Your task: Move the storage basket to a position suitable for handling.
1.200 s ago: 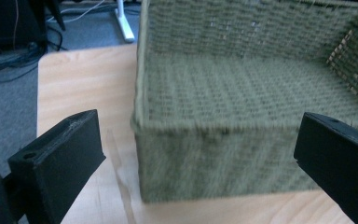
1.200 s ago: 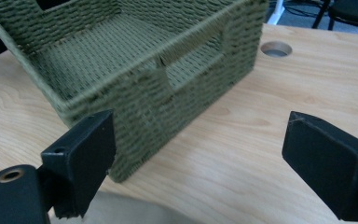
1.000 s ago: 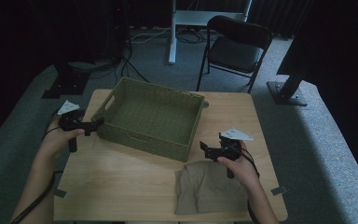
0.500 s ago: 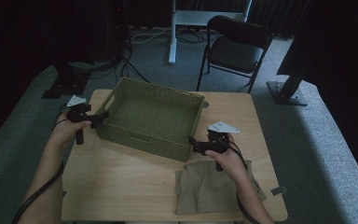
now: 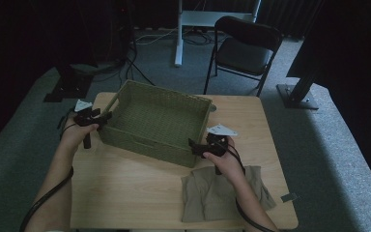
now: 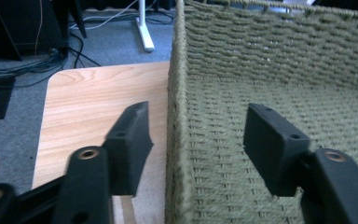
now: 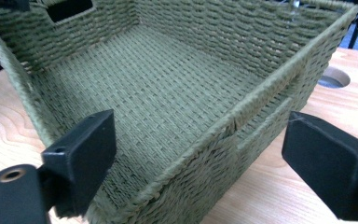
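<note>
Rectangular green woven basket point(image 5: 157, 123)

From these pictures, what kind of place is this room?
Probably a studio or lab set up for recording: dark curtains around, a wooden table with a woven basket, a folding chair, and cables on grey carpet.

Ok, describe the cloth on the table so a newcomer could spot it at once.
Start at the wooden table, then the green woven basket on it. The cloth lies at the table's near right edge, just in front of that basket, under the person's right forearm. It is the table's one flat, crumpled thing, and khaki.
</note>
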{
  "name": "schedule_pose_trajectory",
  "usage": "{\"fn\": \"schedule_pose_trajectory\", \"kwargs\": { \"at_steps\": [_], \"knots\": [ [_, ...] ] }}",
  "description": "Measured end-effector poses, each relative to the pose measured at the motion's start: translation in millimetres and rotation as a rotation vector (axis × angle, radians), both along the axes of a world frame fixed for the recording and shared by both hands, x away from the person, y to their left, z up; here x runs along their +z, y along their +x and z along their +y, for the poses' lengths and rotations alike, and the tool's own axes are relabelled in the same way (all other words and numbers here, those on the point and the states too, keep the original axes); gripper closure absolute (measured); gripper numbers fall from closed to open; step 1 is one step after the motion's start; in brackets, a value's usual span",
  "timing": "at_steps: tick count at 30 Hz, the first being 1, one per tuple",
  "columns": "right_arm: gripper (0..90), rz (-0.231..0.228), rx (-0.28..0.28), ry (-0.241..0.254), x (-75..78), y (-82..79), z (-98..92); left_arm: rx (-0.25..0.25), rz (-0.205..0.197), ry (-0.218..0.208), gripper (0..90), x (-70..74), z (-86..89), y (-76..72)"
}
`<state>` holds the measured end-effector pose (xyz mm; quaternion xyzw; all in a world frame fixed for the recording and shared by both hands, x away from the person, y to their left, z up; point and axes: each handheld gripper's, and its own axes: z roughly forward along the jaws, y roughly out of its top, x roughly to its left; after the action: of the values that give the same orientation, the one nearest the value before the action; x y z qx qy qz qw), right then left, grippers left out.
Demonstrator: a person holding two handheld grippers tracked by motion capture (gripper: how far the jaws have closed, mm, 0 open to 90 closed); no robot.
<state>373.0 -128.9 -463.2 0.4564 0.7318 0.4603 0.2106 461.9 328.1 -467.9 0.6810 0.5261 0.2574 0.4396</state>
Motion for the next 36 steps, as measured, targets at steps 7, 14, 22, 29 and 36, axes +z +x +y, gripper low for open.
{"fn": "schedule_pose_trajectory", "kwargs": {
  "at_steps": [7,14,22,29,36],
  "knots": [
    [24.6,0.011,-0.047,-0.018,-8.7,2.2,4.4,0.034,0.053,-0.023,69.6,-3.0,1.3,2.7],
    [38.9,0.033,-0.04,-0.019,-7.7,0.3,7.2,0.045,0.055,0.029,79.6,-1.5,-3.0,1.2],
    [44.9,0.036,-0.054,-0.054,-8.4,-0.7,14.4,0.084,0.077,0.02,83.7,-5.5,-2.9,-3.4],
    [48.5,0.039,-0.076,-0.07,-10.0,0.6,13.8,0.09,0.088,0.023,84.3,-4.6,-5.3,-8.1],
    [55.9,0.051,-0.082,-0.065,-9.8,3.4,8.9,0.106,0.092,0.006,84.5,-4.9,-8.5,-17.8]
  ]
}}
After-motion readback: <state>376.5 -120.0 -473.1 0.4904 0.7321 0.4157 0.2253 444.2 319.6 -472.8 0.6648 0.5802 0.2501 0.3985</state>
